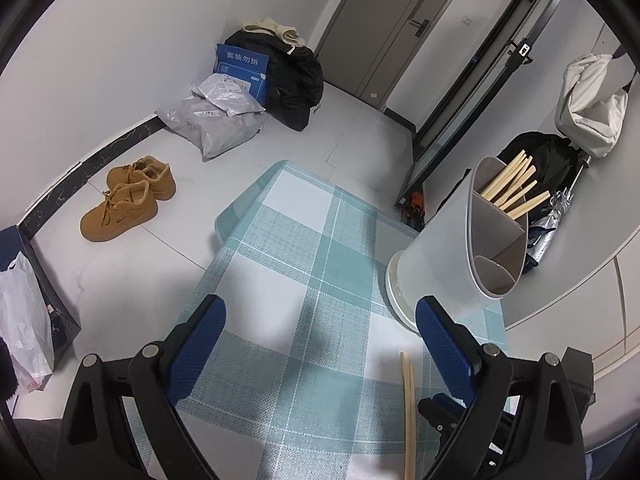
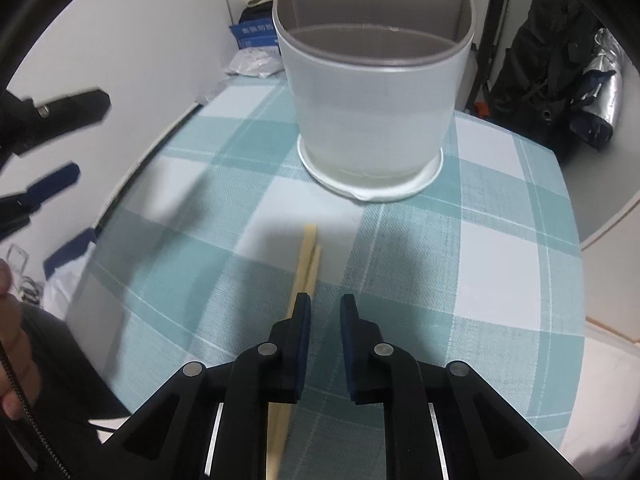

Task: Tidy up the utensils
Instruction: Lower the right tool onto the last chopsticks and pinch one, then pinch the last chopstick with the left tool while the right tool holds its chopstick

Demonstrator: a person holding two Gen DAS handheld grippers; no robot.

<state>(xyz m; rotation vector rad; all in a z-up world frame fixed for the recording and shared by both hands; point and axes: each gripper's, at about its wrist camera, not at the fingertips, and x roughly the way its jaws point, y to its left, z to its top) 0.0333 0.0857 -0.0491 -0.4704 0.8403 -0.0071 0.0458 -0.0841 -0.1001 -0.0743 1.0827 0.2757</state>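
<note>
Right gripper (image 2: 325,304): jaws narrowed, nothing clamped; chopsticks (image 2: 306,264) lie just left of its left pad.
Left gripper (image 1: 320,320): spread wide, nothing held.
Holder (image 2: 372,92): near tabletop (image 2: 500,240) far edge.
Open room: bare cloth is seen between.

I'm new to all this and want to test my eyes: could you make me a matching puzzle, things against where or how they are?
1 tan shoes
2 loose chopsticks
3 white holder
4 left gripper

A standing on the checked cloth
B wide open, empty
C on the floor
D lying flat on the checked cloth

Pairs: 1-C, 2-D, 3-A, 4-B
</note>
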